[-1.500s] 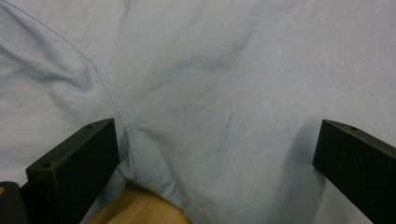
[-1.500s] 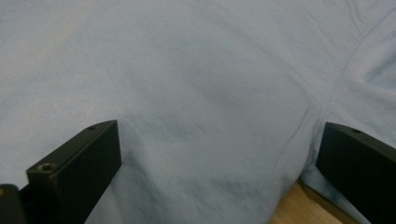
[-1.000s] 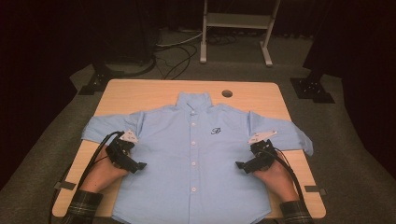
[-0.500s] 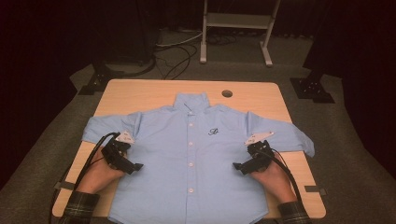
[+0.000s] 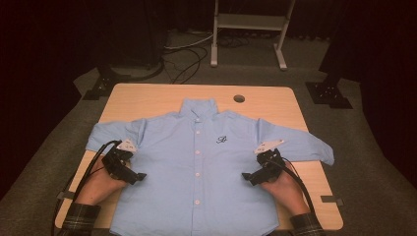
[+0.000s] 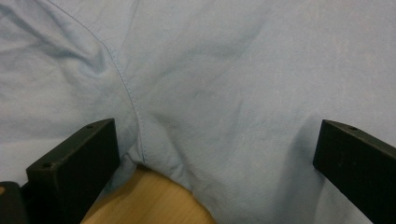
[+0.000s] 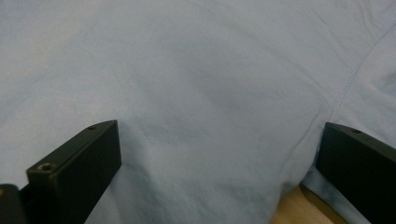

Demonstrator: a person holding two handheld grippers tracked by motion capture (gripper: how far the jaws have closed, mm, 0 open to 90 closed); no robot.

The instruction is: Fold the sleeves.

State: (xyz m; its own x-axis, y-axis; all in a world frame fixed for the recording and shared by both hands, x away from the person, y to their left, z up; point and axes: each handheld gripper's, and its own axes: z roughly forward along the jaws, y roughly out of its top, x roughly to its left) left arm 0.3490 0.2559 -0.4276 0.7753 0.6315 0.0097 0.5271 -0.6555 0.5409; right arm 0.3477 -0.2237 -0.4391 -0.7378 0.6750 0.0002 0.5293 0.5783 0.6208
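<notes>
Shirt flat on table; both tools spread wide.

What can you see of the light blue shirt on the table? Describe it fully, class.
The light blue shirt lies flat, front up and buttoned, on the wooden table, collar toward the far edge and short sleeves spread outward. It looks like thin woven cloth, slightly wrinkled, with white buttons down the middle and a small dark emblem on the chest. The left claw and right claw sit open at its side seams near the armpits.
</notes>
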